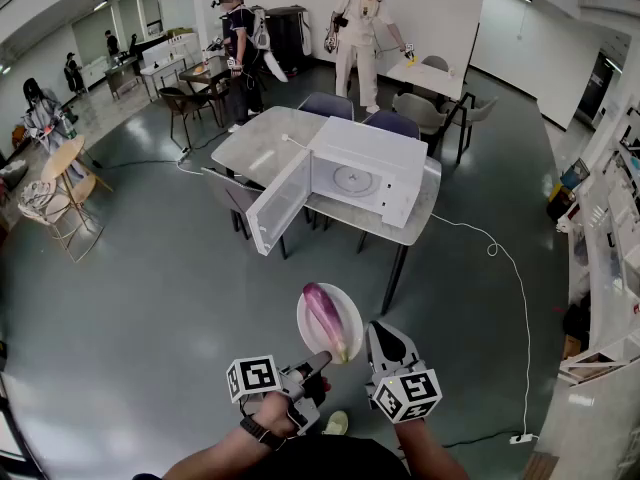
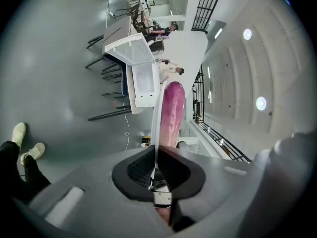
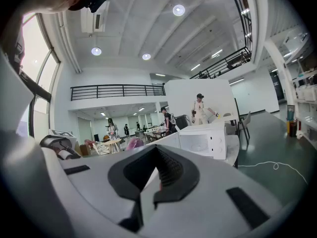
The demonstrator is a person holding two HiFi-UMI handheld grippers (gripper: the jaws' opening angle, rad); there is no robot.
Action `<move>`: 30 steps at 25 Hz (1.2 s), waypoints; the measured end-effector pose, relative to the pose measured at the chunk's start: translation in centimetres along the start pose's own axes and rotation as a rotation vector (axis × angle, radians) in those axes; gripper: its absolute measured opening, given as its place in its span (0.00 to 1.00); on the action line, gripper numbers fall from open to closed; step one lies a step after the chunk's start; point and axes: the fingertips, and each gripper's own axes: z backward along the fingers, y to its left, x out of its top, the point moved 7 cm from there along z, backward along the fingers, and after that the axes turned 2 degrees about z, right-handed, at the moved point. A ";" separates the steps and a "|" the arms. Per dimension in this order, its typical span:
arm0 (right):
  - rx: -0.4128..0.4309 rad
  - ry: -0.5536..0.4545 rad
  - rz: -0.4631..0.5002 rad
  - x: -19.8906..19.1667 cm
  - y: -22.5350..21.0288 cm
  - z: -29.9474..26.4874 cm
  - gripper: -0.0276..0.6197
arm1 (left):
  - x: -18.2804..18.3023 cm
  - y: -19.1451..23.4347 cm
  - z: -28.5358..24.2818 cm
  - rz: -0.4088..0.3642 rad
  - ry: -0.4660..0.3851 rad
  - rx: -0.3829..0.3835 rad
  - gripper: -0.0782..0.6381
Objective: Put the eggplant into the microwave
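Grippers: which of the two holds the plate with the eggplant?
The left gripper: its jaws pinch the rim of the white plate bearing the eggplant; the right gripper is shut on nothing.

I'm in a big open lab hall: grey polished floor, scattered desks and chairs, a railed mezzanine overhead, shelving on my right, other people working nearby
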 end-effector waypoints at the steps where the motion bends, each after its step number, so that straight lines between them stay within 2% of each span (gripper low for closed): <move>1: -0.001 0.000 0.000 -0.1 0.0 0.0 0.04 | 0.0 0.1 -0.1 0.000 0.001 0.000 0.14; 20: 0.016 -0.017 -0.043 -0.2 -0.6 0.5 0.04 | -0.4 0.2 -0.7 -0.017 0.002 0.014 0.14; 30: 0.033 -0.026 -0.055 -0.1 -2.4 1.0 0.05 | -1.2 0.3 -2.5 -0.023 -0.008 0.018 0.14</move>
